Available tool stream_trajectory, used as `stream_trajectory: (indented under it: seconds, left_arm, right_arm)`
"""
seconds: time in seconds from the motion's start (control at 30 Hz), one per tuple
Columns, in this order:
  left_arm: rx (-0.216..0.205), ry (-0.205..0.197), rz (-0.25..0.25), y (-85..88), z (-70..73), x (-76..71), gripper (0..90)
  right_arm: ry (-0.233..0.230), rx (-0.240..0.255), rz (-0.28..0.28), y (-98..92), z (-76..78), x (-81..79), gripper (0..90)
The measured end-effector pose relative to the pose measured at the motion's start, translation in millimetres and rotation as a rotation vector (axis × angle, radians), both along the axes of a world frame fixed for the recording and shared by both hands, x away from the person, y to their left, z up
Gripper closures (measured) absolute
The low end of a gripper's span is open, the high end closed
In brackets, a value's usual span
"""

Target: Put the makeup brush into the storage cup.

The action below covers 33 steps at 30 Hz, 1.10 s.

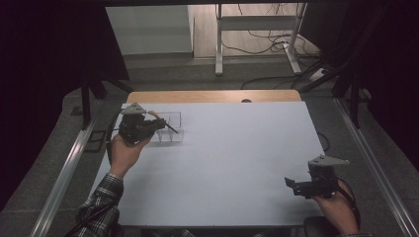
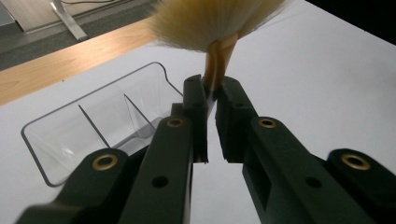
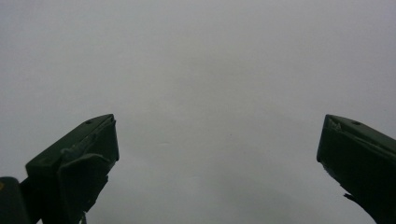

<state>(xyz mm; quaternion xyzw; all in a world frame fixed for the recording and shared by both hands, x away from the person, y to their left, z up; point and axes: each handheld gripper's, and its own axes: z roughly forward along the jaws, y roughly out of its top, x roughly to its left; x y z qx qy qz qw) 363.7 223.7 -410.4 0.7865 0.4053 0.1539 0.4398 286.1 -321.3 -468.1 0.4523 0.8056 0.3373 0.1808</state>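
Bristles first: at the left of the high view, the left gripper (image 1: 159, 123) sits at the far-left part of the white worktop (image 1: 222, 168), its fingers (image 2: 194, 105) pinched tight on the tan neck of a brush (image 2: 217, 65), whose pale fan of bristles spreads just above them in the left gripper view. The brush's dark handle sticks out to the right, over a clear plastic tray (image 1: 173, 129) with dividers, which lies on the worktop just beside the gripper. In the left gripper view the tray (image 2: 88, 126) shows to the left of the fingers, with its compartments bare. Well apart, at the near-right corner of the worktop, the right gripper (image 1: 291, 183) is held low and points leftward; its fingers (image 3: 79, 158) stand spread wide over plain white surface, with nothing between them.
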Motion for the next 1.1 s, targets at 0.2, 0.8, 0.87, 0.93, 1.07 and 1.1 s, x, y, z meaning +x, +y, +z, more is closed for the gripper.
stream_trajectory:
  seconds: [0.2,0.8,0.87,0.93,1.07,1.1]
  left_arm:
    - [0.004,-0.008,0.014,1.0,3.1,7.6,82.8]
    - [0.015,-0.013,0.062,6.7,8.5,28.2,82.8]
    - [0.016,-0.011,0.065,6.4,8.5,30.6,82.8]
    - [0.021,-0.009,0.069,5.7,8.1,33.3,82.8]
    - [0.025,-0.001,0.073,5.0,6.8,37.7,82.8]
    - [0.027,0.001,0.075,4.8,6.2,38.9,82.8]
  right_arm:
    - [-0.001,-0.004,-0.006,-2.0,0.1,-0.3,0.0]
    - [0.003,0.001,-0.029,-7.7,-0.5,-0.1,0.0]
    - [0.004,0.001,-0.028,-7.7,-0.6,-0.1,0.0]
    - [0.004,0.002,-0.028,-7.7,-0.6,0.0,0.0]
    - [-0.004,0.006,-0.036,-8.7,0.2,0.0,0.0]
    - [-0.006,0.010,-0.039,-9.2,0.5,0.0,0.0]
